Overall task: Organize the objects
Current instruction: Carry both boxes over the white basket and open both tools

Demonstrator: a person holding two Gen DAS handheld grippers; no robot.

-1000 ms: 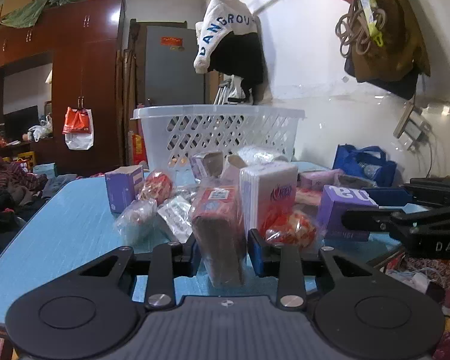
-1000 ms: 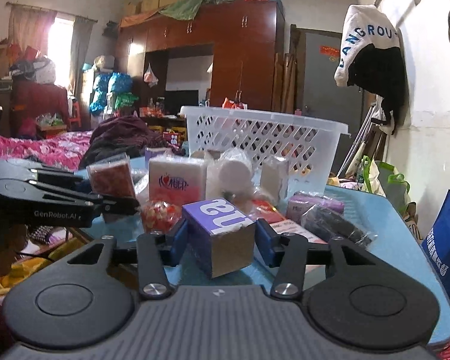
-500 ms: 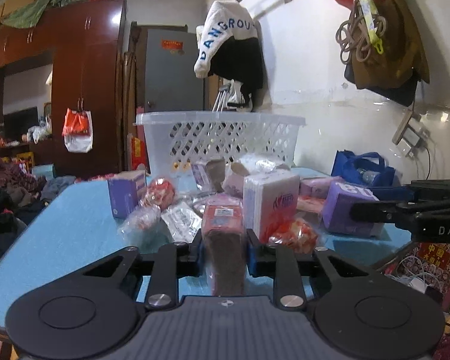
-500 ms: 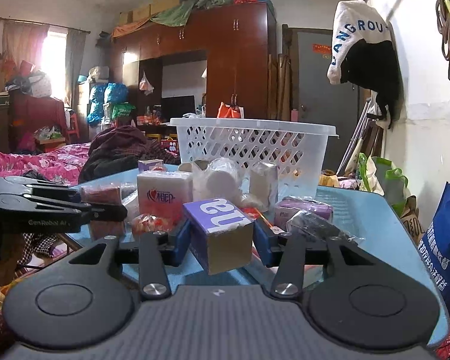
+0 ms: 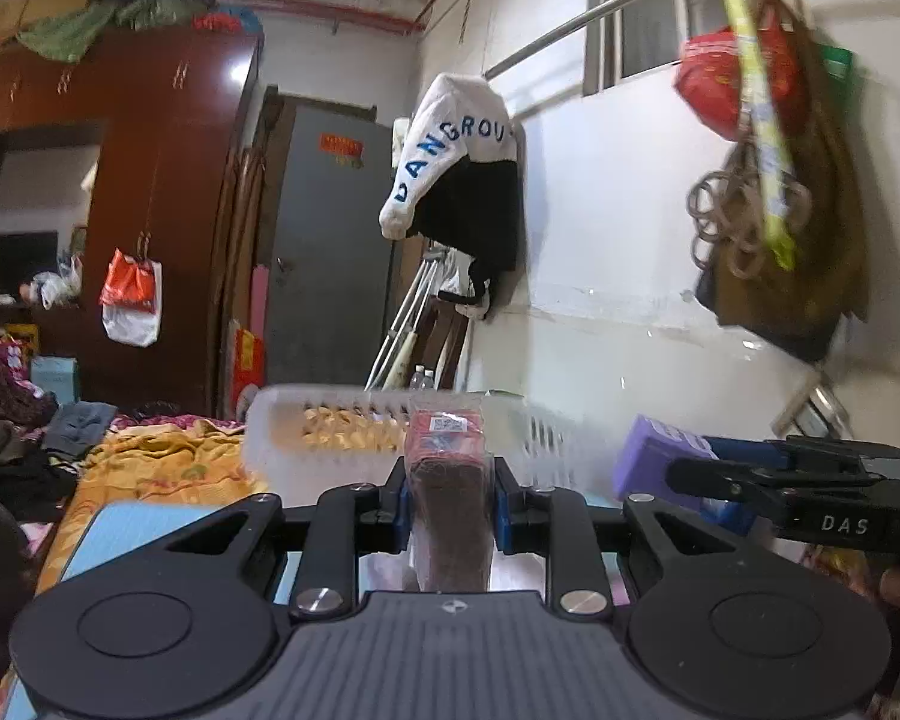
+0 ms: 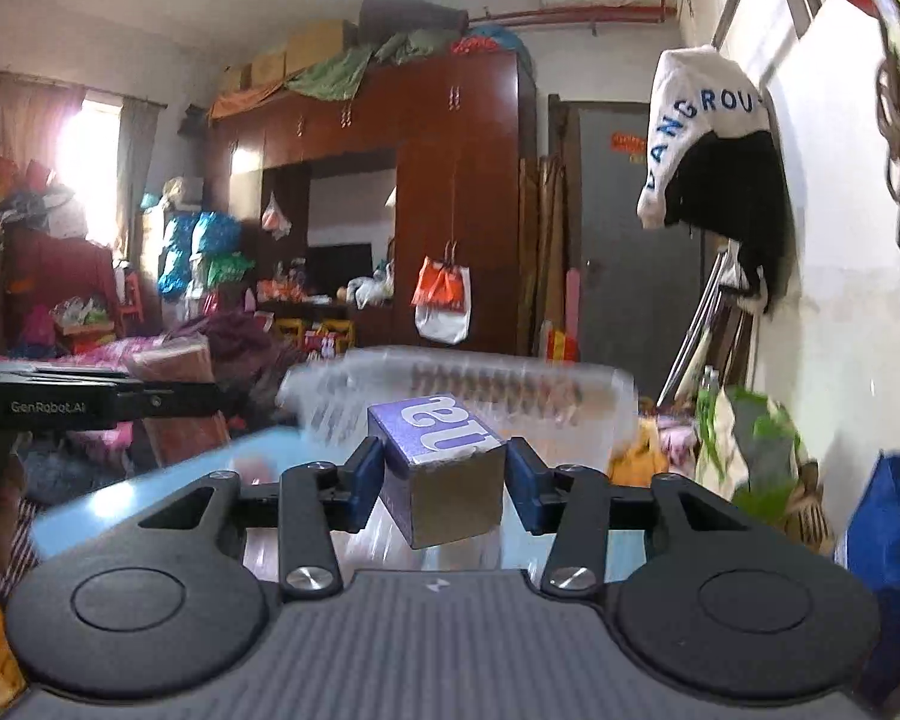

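My left gripper is shut on a red-and-brown wrapped packet and holds it up in the air, level with the rim of the white lattice basket just beyond. My right gripper is shut on a purple box with white letters, also lifted, in front of the same basket. The right gripper with its purple box shows at the right of the left wrist view. The left gripper with its packet shows at the left of the right wrist view. The other table items are hidden below both views.
The blue table top lies low in both views. A white wall with hanging bags and a jacket runs along the right. A dark wardrobe and a grey door stand behind the basket. A blue bag sits at the right.
Both grippers have risen from the table with their items and moved toward the basket. The pile of goods has dropped out of view; the basket now looks blurred and closer.
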